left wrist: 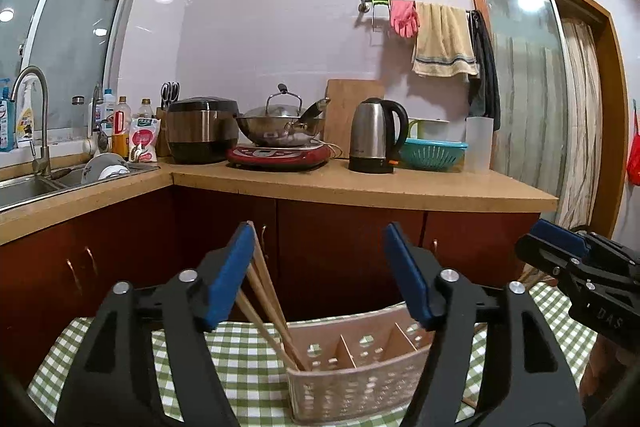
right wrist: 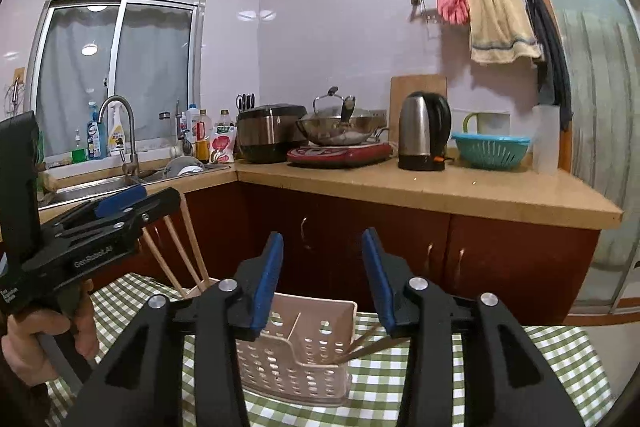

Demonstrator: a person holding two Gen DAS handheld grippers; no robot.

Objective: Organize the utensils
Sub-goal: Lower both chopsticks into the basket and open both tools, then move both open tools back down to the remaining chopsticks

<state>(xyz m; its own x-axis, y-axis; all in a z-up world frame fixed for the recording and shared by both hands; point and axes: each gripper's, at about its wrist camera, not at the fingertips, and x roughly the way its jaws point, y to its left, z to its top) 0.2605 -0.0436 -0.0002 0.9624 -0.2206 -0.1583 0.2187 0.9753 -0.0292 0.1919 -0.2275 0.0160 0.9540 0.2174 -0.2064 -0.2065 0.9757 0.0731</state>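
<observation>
A beige perforated utensil holder (left wrist: 356,375) with dividers stands on the green checked tablecloth (left wrist: 240,355); it also shows in the right wrist view (right wrist: 304,351). Several wooden chopsticks (left wrist: 264,291) stand in its left compartment, leaning left against my left gripper's left blue pad; they show in the right wrist view (right wrist: 184,251) too. My left gripper (left wrist: 320,267) is open above the holder. My right gripper (right wrist: 322,279) is open and empty over the holder's right end. More chopsticks (right wrist: 368,345) lie on the cloth right of the holder.
Behind the table runs a kitchen counter (left wrist: 360,183) with red cabinets, a sink (left wrist: 32,187), rice cooker (left wrist: 200,131), wok on a red cooker (left wrist: 280,131), kettle (left wrist: 376,135) and teal colander (left wrist: 432,155). A door (left wrist: 552,107) is at the right.
</observation>
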